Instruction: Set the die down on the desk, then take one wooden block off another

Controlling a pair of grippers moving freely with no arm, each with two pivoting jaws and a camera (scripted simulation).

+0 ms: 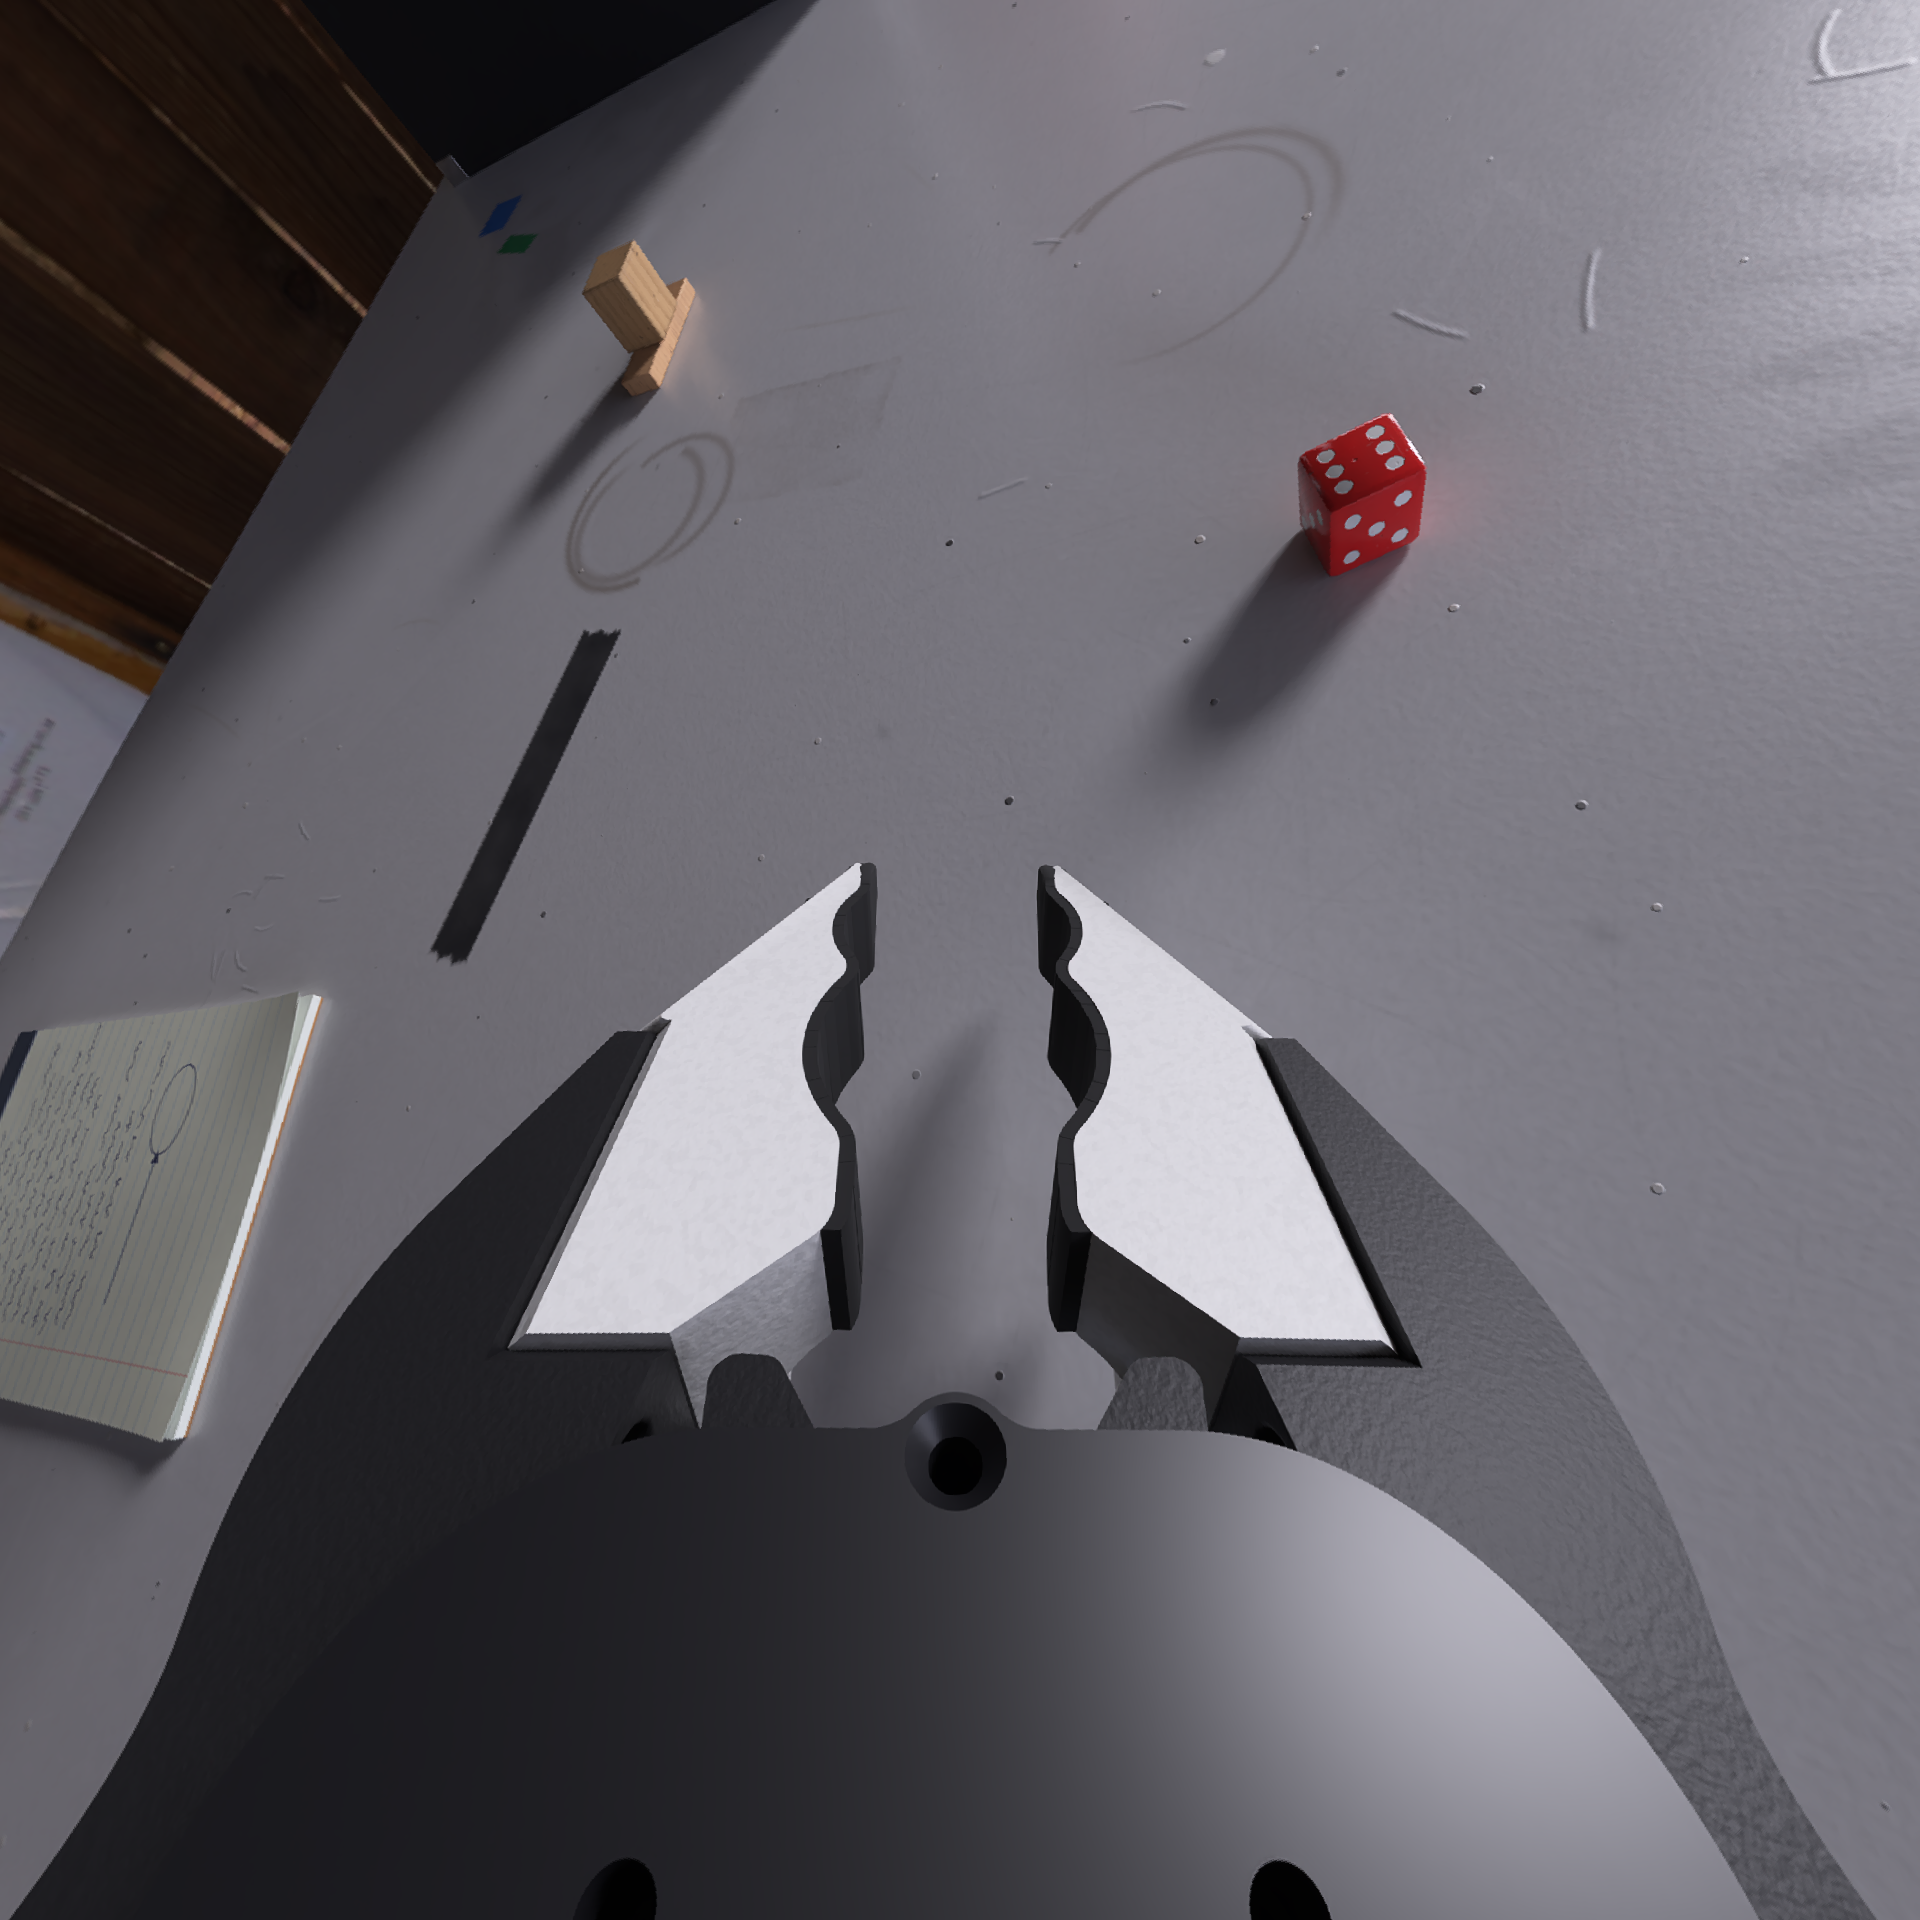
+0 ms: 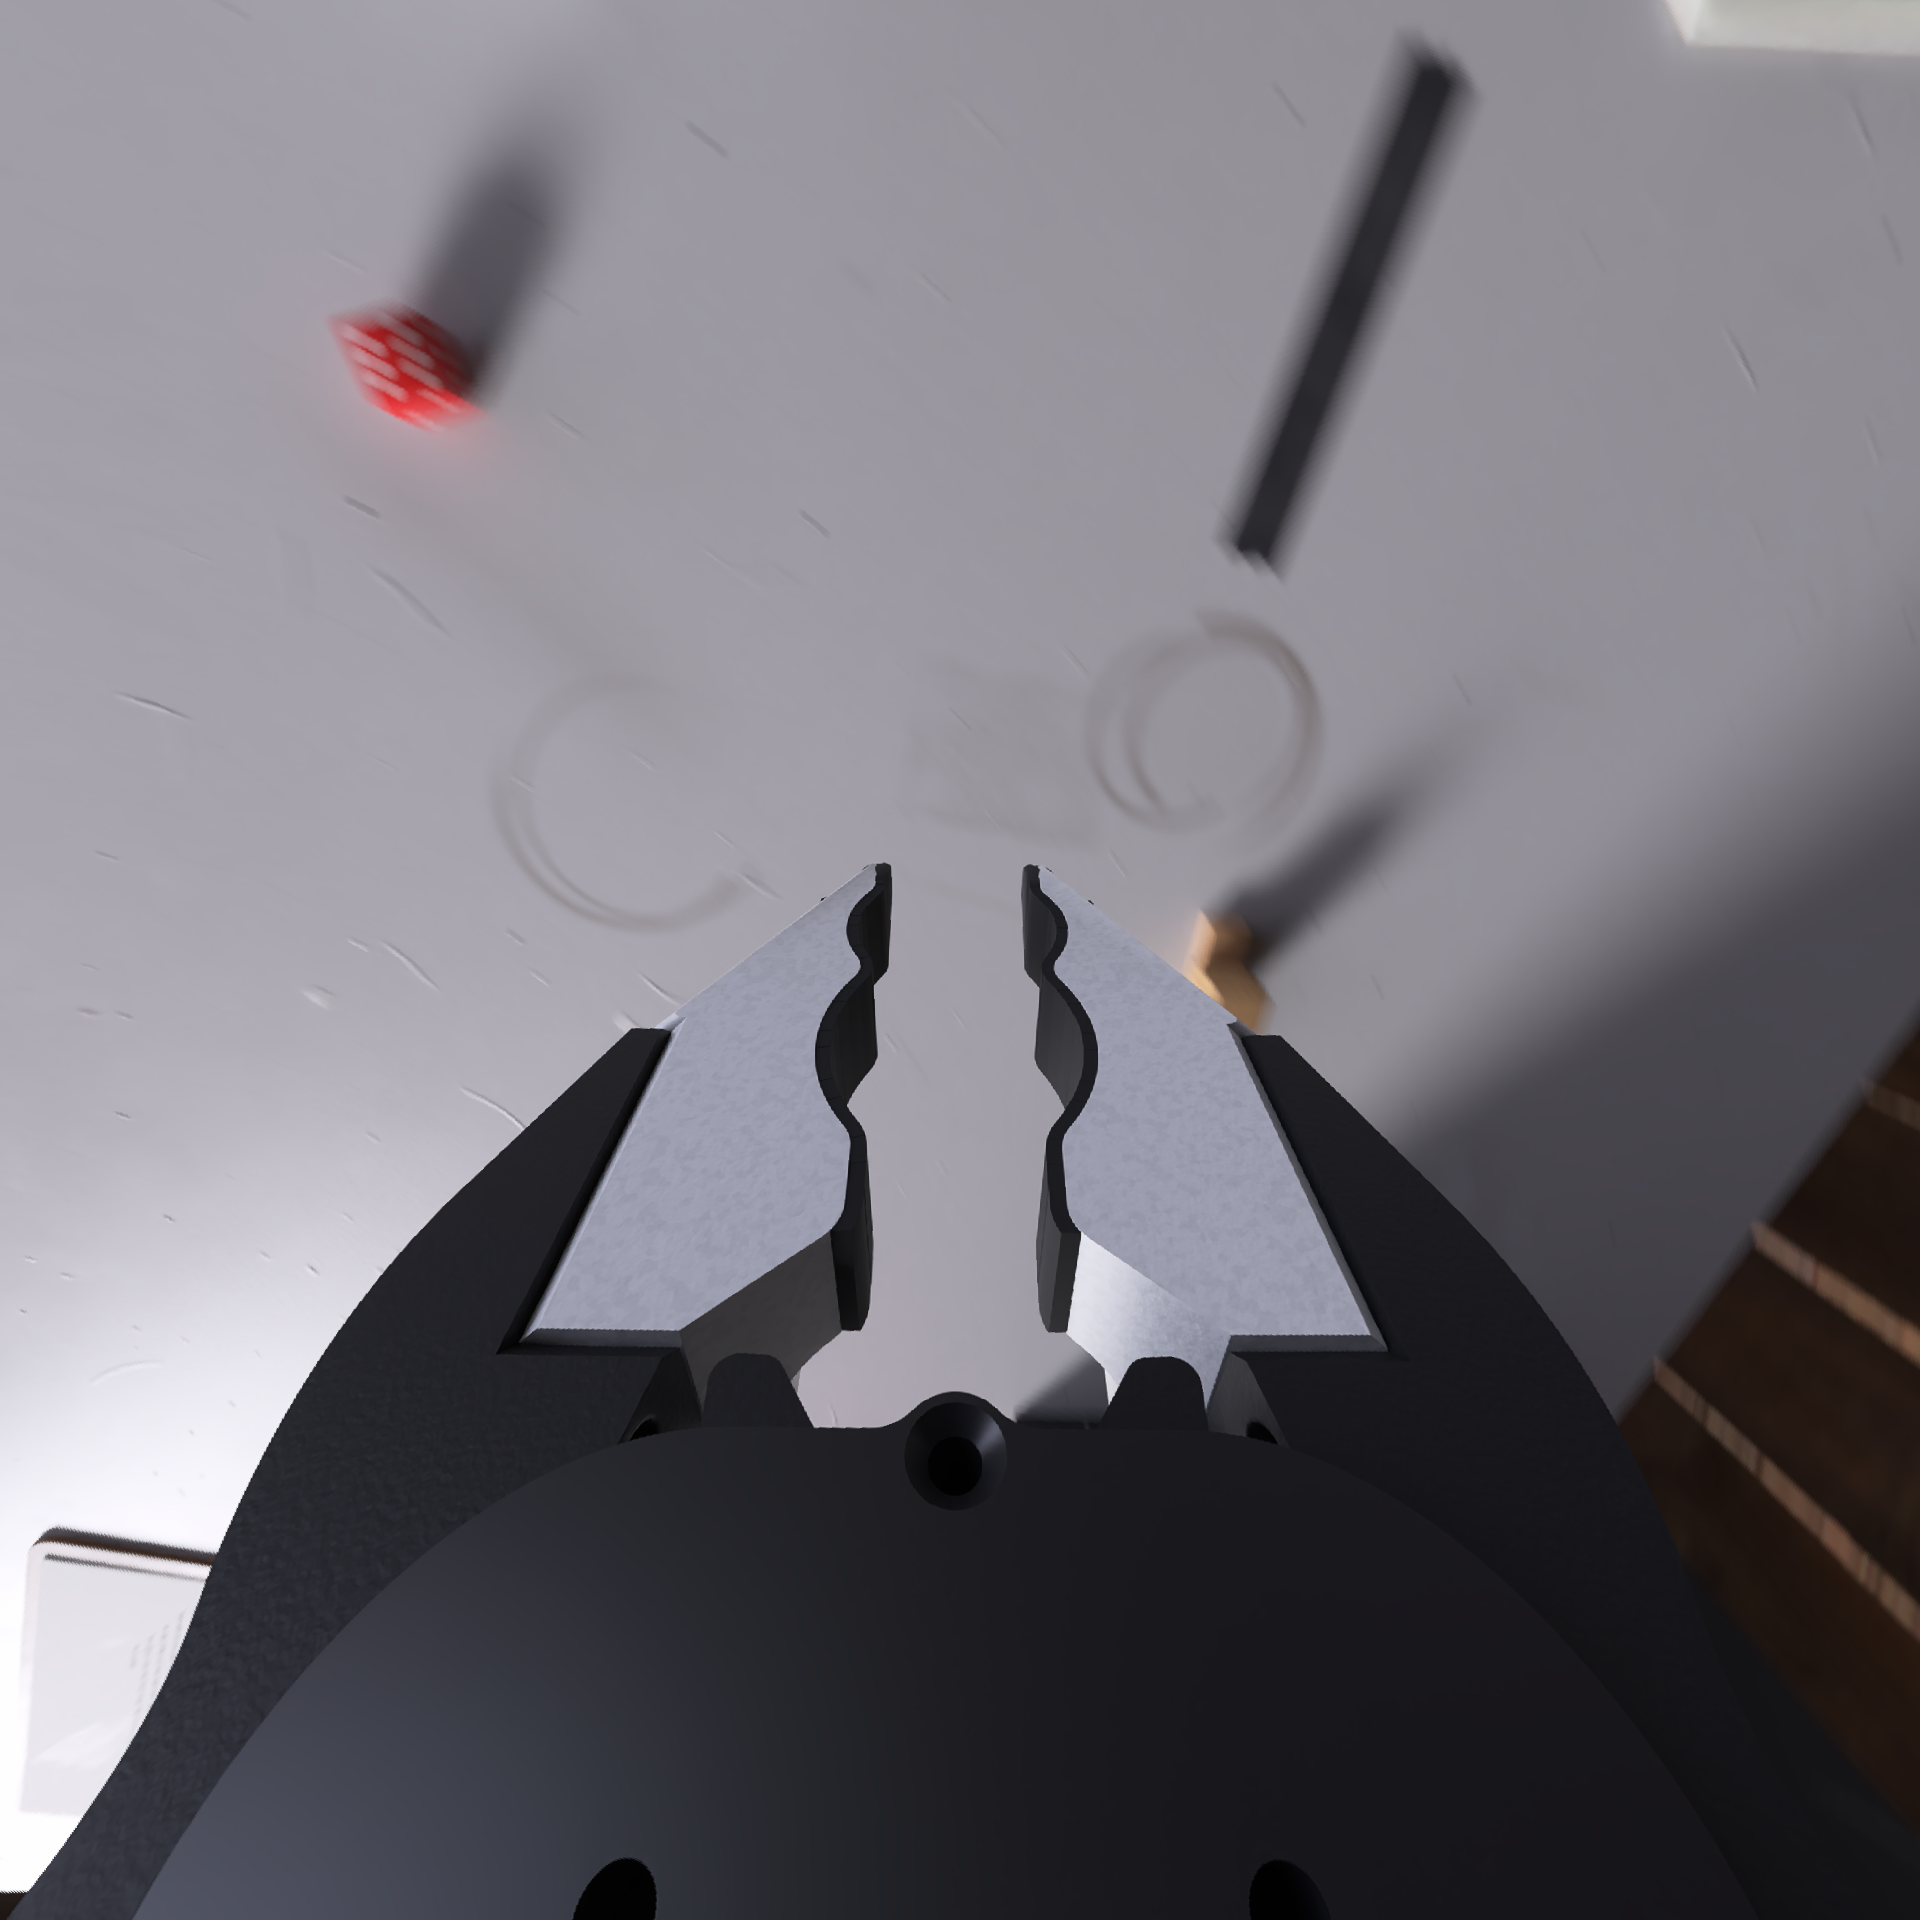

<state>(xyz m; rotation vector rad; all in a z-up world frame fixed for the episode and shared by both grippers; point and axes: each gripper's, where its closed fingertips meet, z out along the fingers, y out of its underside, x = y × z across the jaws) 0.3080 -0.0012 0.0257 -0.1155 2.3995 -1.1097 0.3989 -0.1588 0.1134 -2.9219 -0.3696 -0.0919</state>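
Note:
A red die (image 1: 1361,494) with white pips rests on the grey desk (image 1: 1143,675), ahead and to the right of my left gripper (image 1: 957,868), which is open and empty. Two wooden blocks (image 1: 636,315) stand far left near the desk's edge, one lying across the other. In the right wrist view the die (image 2: 407,364) is blurred at the upper left. My right gripper (image 2: 956,868) is open and empty above the desk. The wooden blocks (image 2: 1231,961) show just right of its right finger, mostly hidden behind it.
A strip of black tape (image 1: 525,795) lies on the desk left of my left gripper; it also shows in the right wrist view (image 2: 1340,312). A lined notepad (image 1: 135,1205) lies at the left. A white pad (image 2: 104,1683) sits at the lower left. Wooden floor (image 1: 135,332) lies beyond the desk's edge.

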